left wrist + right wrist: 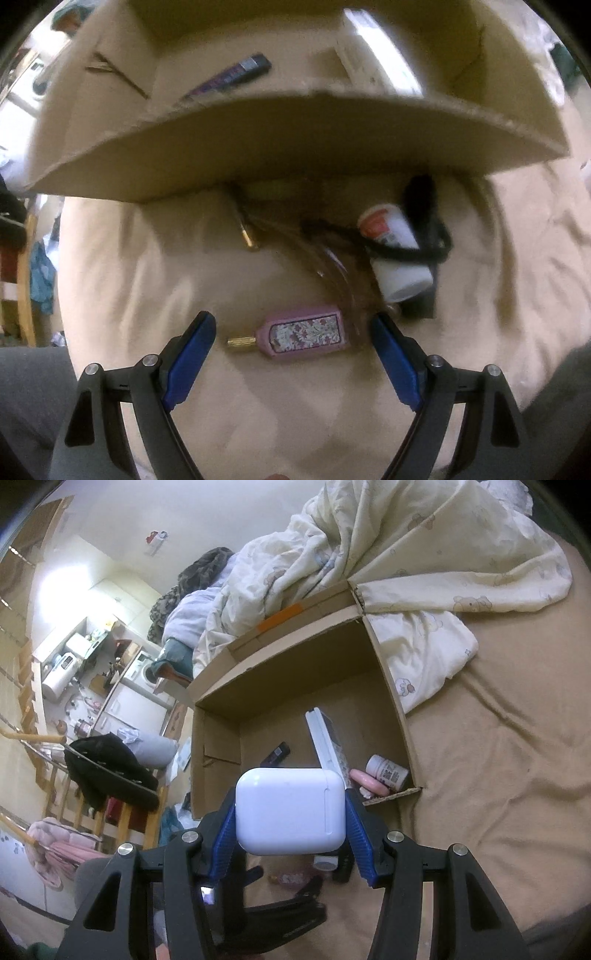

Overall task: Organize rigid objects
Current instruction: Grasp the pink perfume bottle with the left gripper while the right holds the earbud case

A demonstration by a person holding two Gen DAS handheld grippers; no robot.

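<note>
Rumpled cream duvet [424,554] on tan bedsheet [498,775]; cluttered shelves [70,664] beyond.

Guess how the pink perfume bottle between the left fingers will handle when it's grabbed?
The pink perfume bottle looks rigid and flat-sided, lying on its side, so it probably won't roll. The left gripper is open around it. Its smooth casing may slip on the pads. The soft tan bedding could let it sink or tilt when pressed.

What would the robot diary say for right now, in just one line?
right claw: shut on earbud case, above box | left claw: open, around pink bottle on bed | box: partly filled
</note>
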